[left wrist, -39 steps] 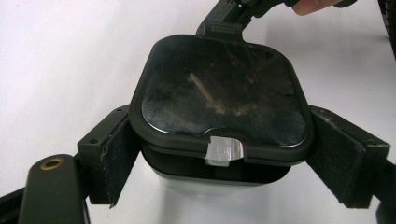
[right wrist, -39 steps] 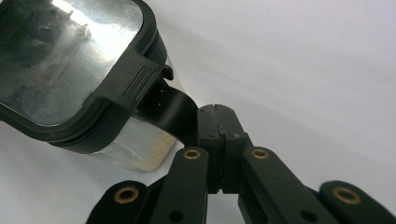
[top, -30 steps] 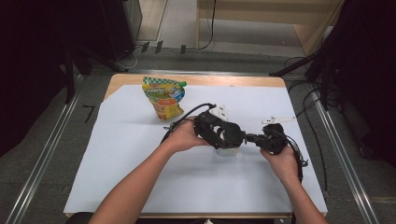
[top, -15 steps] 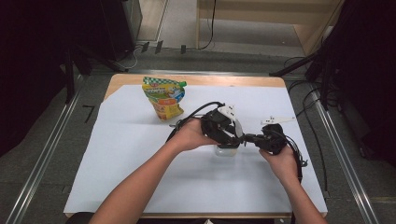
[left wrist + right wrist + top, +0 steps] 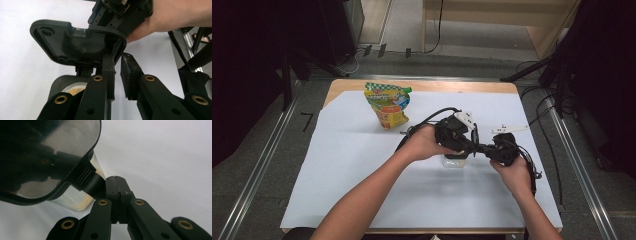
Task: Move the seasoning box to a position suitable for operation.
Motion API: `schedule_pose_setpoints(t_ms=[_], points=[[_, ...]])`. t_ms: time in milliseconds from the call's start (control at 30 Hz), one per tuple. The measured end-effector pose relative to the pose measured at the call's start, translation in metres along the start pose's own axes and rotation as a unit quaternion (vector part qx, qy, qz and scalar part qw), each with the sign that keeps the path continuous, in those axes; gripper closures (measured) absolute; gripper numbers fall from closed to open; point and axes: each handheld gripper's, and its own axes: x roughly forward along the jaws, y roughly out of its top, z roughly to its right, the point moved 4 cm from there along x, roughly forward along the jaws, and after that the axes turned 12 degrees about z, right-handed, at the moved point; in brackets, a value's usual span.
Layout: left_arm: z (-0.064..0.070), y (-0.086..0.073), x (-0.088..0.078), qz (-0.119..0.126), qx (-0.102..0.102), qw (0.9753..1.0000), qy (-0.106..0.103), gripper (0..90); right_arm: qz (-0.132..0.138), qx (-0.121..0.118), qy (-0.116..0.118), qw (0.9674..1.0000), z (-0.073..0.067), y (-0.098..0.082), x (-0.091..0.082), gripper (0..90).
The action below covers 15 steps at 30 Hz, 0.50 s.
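Clear jar (image 5: 455,161) with a hinged black lid (image 5: 75,42), at the centre of the white-covered desk (image 5: 362,200) in the high view, between the two hands. A printed pouch (image 5: 387,102) stands apart at upper left.

Left gripper (image 5: 117,56): the jaws have just been closing and now stand nearly together, a thin gap left between them. The lid's rim sits at their tips and appears to be pinched there, with the lid swung up to show its underside. Pale crumbs (image 5: 75,90) show in the jar's mouth at the bottom of the left gripper view.

Right gripper (image 5: 115,178): jaws fully closed on nothing. Their tips rest against the ribbed black tab (image 5: 86,180) at the lid's edge, beside the jar wall, probably to steady it.

Hazards, as judged:
- The hold is only at the jaw tips on a thin rim, so the lid could slip free and snap down.
- Pulling the lid further past its hinge would tip the light jar, since nothing clamps it, and the crumbs would spill over the desk.
- The closed right jaws could slide off the tab and push the jar sideways.
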Motion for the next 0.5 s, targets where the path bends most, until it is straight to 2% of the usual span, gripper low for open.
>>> schedule_pose_setpoints(t_ms=[167,333,400,500], points=[[-0.004,0.001,0.005,0.008,-0.01,0.9997,-0.018,82.9,0.0,0.004,-0.003,1.0,-0.001,0.0,0.0,90.0],[-0.004,0.0,0.006,0.001,-0.013,0.9998,-0.015,81.5,0.001,0.007,-0.001,1.0,0.0,0.0,-0.001,90.0],[-0.004,0.0,0.002,0.009,-0.024,0.9994,-0.022,80.0,0.001,0.002,0.003,1.0,0.0,0.0,-0.002,90.0],[-0.006,-0.002,-0.007,0.012,-0.028,0.9995,-0.013,77.0,0.006,-0.004,0.003,1.0,-0.001,0.001,-0.003,90.0]])
